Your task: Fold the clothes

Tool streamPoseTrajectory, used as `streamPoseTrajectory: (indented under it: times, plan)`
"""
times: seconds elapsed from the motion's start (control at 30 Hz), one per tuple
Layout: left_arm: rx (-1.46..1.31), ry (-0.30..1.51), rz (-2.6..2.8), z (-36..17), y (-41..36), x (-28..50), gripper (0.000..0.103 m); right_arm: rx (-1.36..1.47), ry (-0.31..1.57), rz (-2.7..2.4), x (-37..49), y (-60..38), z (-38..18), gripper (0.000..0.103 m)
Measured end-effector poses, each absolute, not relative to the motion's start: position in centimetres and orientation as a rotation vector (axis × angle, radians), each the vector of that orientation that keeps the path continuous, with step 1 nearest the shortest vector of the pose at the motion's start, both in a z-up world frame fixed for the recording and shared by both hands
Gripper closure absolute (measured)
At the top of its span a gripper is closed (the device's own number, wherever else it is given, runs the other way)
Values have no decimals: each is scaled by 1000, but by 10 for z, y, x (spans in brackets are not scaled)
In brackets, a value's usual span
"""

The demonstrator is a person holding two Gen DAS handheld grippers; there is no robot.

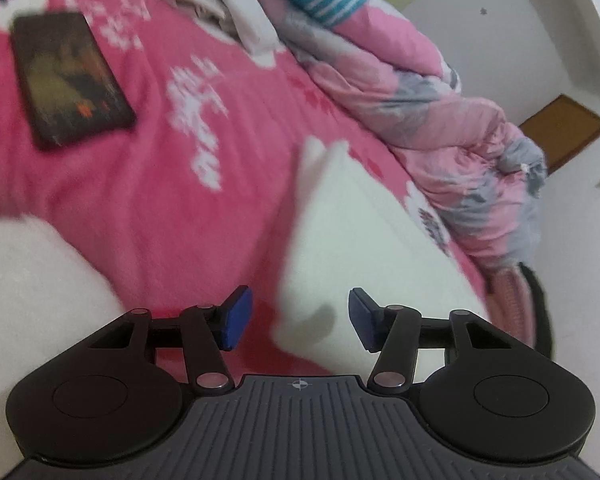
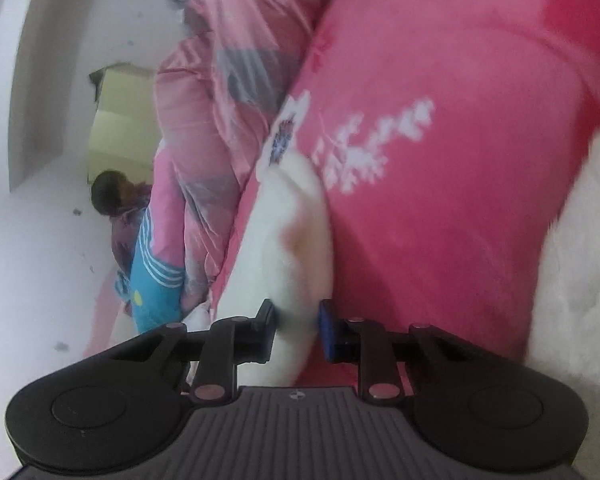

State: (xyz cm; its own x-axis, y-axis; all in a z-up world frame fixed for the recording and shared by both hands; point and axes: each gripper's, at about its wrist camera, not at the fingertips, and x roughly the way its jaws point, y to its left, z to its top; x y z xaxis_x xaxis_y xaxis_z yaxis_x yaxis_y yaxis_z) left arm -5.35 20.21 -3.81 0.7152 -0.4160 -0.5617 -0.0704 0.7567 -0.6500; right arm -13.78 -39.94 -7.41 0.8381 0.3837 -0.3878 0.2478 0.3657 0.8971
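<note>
Now the white fleecy garment (image 1: 364, 232) lies on the pink bed blanket (image 1: 148, 184) — left tool (image 1: 300, 318) spread over its near corner, right tool (image 2: 298, 330) pinching an edge; close left fully before lifting.

1. White fleece garment (image 1: 364, 236): soft, fluffy cloth lying on the pink bed cover; in the left wrist view one part runs as a long flat strip toward the rumpled quilt, its near end just ahead of the camera.
2. Second white part (image 1: 32, 280): a rounded mass at lower left, separated from the strip by bare cover.
3. In the right wrist view, a narrow white fold (image 2: 292, 248) reaches down toward the camera.
</note>
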Motion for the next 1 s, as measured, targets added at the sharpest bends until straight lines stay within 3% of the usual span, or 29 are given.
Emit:
streamPoseTrajectory:
  times: [0.07, 0.17, 0.33, 0.47, 0.53, 0.6, 0.67, 0.87, 1.0]
  plan:
    - [-666, 751, -149, -32, 214, -62, 50, 1277, 660, 40, -136, -409, -93, 77]
    - [-563, 685, -90, -11, 226, -80, 50, 1329, 540, -9, -155, -423, -85, 73]
    - [-261, 572, -185, 20, 187, -98, 50, 980, 435, -13, -164, -399, -18, 73]
    - [-68, 539, -324, 4, 129, -97, 58, 534, 422, 131, -149, -314, 19, 74]
    - [-37, 592, -278, -21, 124, -85, 61, 382, 434, 158, -142, -284, 13, 75]
    - [-98, 647, -263, -41, 135, -73, 56, 270, 472, 158, -129, -264, -2, 76]
    - [-207, 695, -270, -54, 154, -63, 56, 167, 605, 86, -111, -259, -32, 82]
    - [-109, 563, -301, -7, 160, -91, 59, 151, 512, 69, -128, -261, 6, 81]
    - [-100, 486, -363, -3, 143, -91, 58, 129, 455, 49, -137, -261, 11, 81]
